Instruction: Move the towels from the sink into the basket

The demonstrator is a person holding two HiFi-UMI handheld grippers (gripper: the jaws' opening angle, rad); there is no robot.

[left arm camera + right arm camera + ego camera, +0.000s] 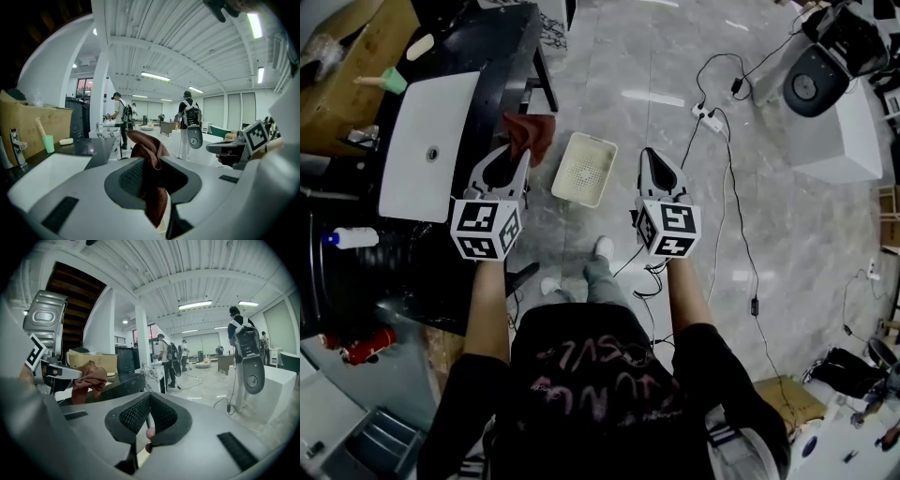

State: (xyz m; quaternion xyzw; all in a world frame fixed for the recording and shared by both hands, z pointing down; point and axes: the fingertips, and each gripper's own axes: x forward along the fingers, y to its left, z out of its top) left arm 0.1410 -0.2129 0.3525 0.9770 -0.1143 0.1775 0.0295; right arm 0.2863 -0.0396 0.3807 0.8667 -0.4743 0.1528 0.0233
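While the person stands beside the black worktop, the left gripper holds a rust-brown cloth towel, its jaws narrowed and pinching a bunched fold. The towel hangs in the air just past the worktop's edge that faces the basket, clear of the white rectangular sink. It is near, but not yet over, the white perforated plastic basket on the grey floor. The right gripper is held alongside, its jaws drawn together on nothing. The towel looks light, soft and limp (it droops in loose folds either side of the pads), so it should neither slip nor break. A pinch on any gathered fold would serve, though trailing corners could snag the basket's rim. No other towel shows in the sink.
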